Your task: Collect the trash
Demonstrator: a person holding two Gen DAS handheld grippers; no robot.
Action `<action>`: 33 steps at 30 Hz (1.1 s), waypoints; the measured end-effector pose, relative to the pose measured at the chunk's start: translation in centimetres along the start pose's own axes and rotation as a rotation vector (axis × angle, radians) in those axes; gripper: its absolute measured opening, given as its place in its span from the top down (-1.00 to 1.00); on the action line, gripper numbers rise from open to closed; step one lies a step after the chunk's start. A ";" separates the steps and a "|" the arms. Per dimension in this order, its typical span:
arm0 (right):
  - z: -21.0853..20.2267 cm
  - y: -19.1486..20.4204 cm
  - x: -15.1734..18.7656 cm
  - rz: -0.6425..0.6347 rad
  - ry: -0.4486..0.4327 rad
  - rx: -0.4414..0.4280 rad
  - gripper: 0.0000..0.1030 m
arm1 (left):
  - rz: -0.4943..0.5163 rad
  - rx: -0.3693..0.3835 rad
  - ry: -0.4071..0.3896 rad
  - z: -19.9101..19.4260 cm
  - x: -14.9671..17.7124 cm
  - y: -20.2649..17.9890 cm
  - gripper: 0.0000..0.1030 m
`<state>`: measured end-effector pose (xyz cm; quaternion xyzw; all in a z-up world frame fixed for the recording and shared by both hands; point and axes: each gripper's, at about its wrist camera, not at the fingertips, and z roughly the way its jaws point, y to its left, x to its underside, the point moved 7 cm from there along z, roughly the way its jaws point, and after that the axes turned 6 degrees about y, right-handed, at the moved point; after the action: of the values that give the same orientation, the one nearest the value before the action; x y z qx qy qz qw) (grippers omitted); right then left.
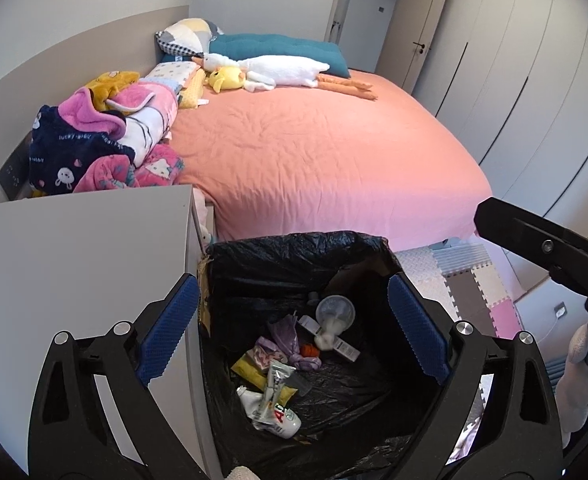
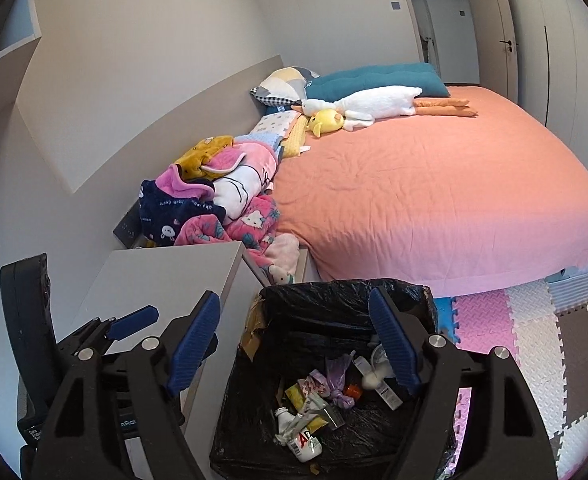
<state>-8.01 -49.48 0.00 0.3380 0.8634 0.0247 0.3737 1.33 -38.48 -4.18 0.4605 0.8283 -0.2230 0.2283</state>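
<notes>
A cardboard bin lined with a black bag (image 1: 294, 252) (image 2: 334, 292) stands on the floor at the foot of the bed. Inside lie several pieces of trash: a small white bottle (image 1: 271, 418) (image 2: 300, 438), a silver wrapper (image 1: 275, 386), a purple wad (image 1: 294, 340) (image 2: 340, 380) and a clear plastic cup (image 1: 334, 312). My left gripper (image 1: 294, 332) is open and empty above the bin. My right gripper (image 2: 294, 344) is open and empty above the bin too. The left gripper also shows at the lower left of the right wrist view (image 2: 133, 320).
A grey bedside cabinet (image 1: 85, 248) (image 2: 165, 276) stands left of the bin. The bed with an orange sheet (image 1: 314, 152) (image 2: 434, 188) carries plush toys, pillows and a heap of pink and navy clothes (image 1: 105, 144) (image 2: 213, 204). Foam puzzle mats (image 1: 474, 288) (image 2: 534, 340) cover the floor on the right.
</notes>
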 end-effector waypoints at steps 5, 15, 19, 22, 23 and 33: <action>-0.1 0.1 0.0 0.000 -0.002 0.001 -0.50 | 0.002 -0.008 -0.014 -0.3 -0.2 0.0 -0.79; -0.2 0.4 0.2 -0.010 -0.004 0.006 -0.50 | 0.003 -0.003 -0.022 -0.6 0.0 -0.3 -0.84; -0.2 0.5 0.2 -0.013 -0.003 0.002 -0.50 | 0.018 -0.007 -0.029 -0.8 0.1 -0.6 -0.87; -0.3 0.5 0.3 -0.016 -0.003 0.002 -0.50 | 0.020 -0.005 -0.030 -0.9 0.1 -0.7 -0.87; -0.3 0.5 0.3 -0.017 -0.003 0.002 -0.50 | 0.019 -0.006 -0.030 -0.9 0.1 -0.7 -0.87; -0.3 0.6 0.4 -0.017 -0.004 0.003 -0.50 | 0.011 -0.005 -0.031 -1.1 0.0 -0.6 -0.87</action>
<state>-8.06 -48.70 0.15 0.3312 0.8657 0.0195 0.3749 0.59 -38.15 -3.22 0.4607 0.8229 -0.2267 0.2433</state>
